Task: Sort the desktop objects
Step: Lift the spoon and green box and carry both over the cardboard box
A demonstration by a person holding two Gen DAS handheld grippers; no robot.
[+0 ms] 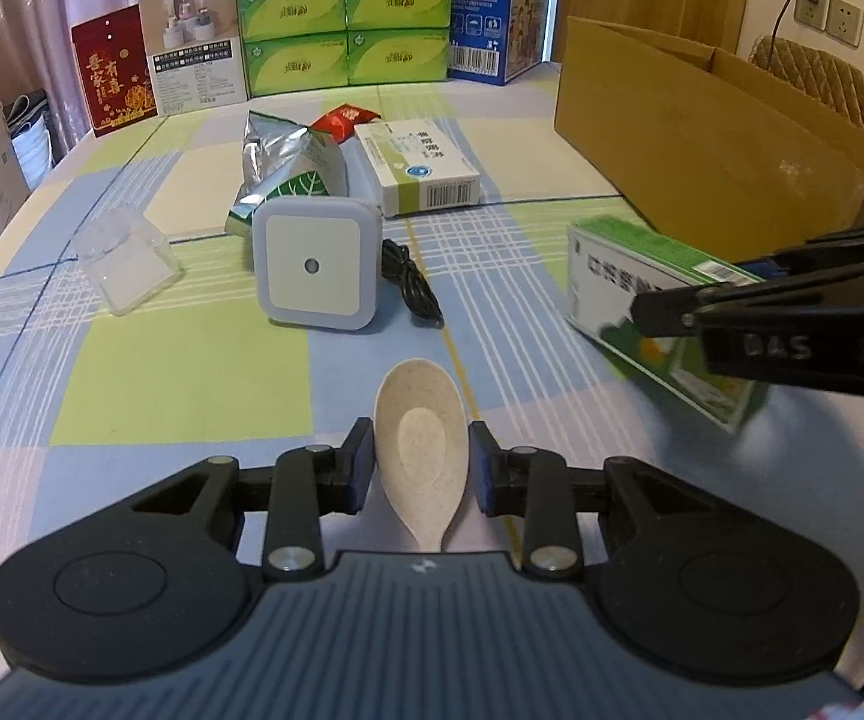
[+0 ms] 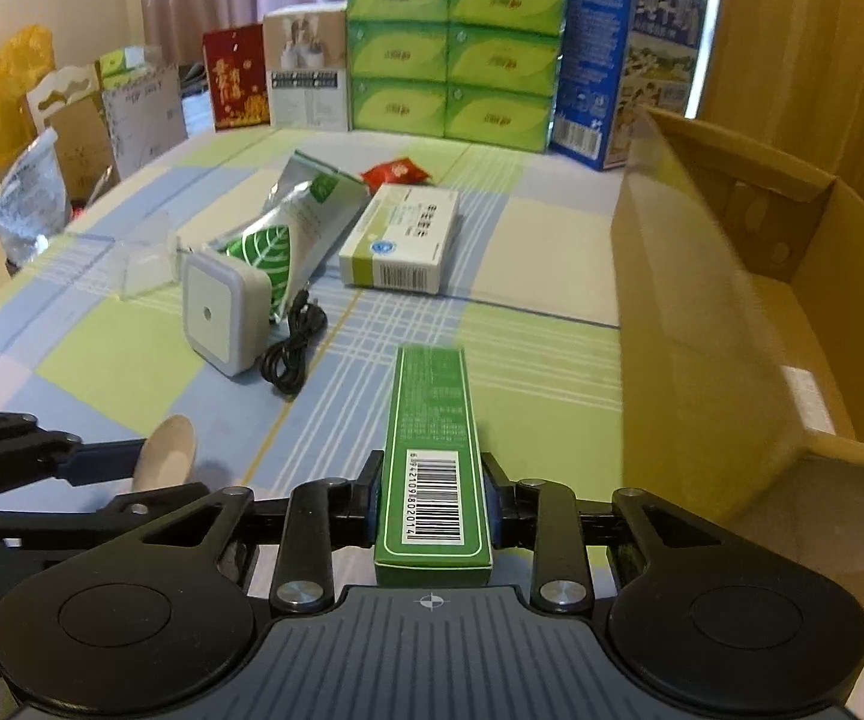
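Left claw (image 1: pixel 420 468) clamps beige spoon (image 1: pixel 420 450), bowl pointing forward; right claw (image 2: pixel 432 501) clamps green box (image 2: pixel 432 450) lengthwise ahead.

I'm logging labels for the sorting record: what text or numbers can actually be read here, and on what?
"DAS": on the right gripper, seen from the left wrist.
Barcode digits, roughly "6942109802014", partly blurred: on the green box it holds.
Chinese print on the white medicine box, red gift box and green tissue packs: too small or blurred.
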